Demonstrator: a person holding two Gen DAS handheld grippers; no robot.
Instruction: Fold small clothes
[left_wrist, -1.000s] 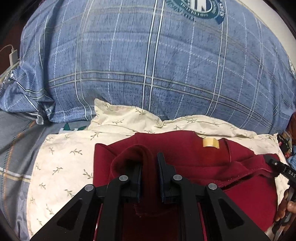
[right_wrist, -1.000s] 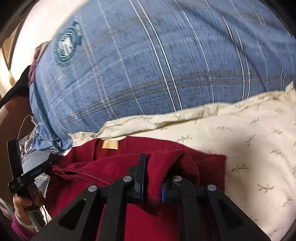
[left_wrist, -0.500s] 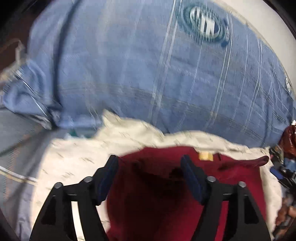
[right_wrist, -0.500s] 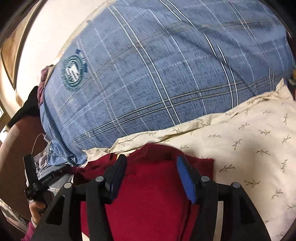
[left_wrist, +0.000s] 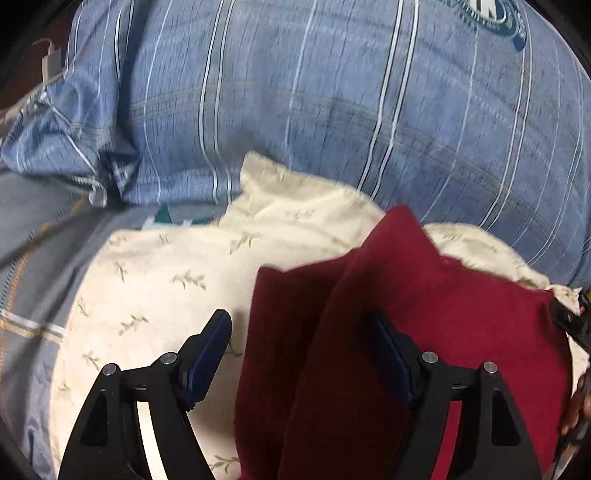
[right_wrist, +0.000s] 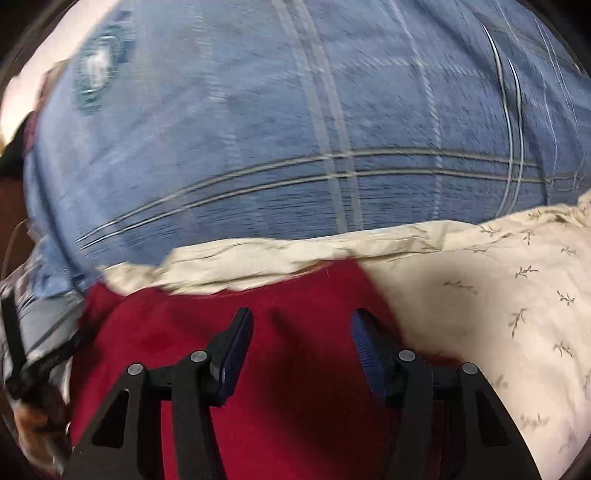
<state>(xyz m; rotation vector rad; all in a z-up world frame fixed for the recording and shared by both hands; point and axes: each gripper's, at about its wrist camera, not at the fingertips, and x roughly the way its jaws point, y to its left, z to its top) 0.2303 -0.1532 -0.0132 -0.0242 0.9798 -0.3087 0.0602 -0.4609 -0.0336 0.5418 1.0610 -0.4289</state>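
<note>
A dark red garment (left_wrist: 424, 332) is seen lying folded on a cream leaf-print cloth (left_wrist: 166, 280), near a large blue plaid pillow (left_wrist: 332, 110) at the far side. The left gripper (left_wrist: 301, 350) is held over the garment's left edge, jaws spread and opening; red fabric lies between them, unpressed by the pads. In the right wrist view the right gripper (right_wrist: 301, 349) is poised above the red garment (right_wrist: 295, 387), jaws apart and closing slightly, nothing clamped. Cream cloth (right_wrist: 498, 295) is seen at the right. Both views are blurred.
</note>
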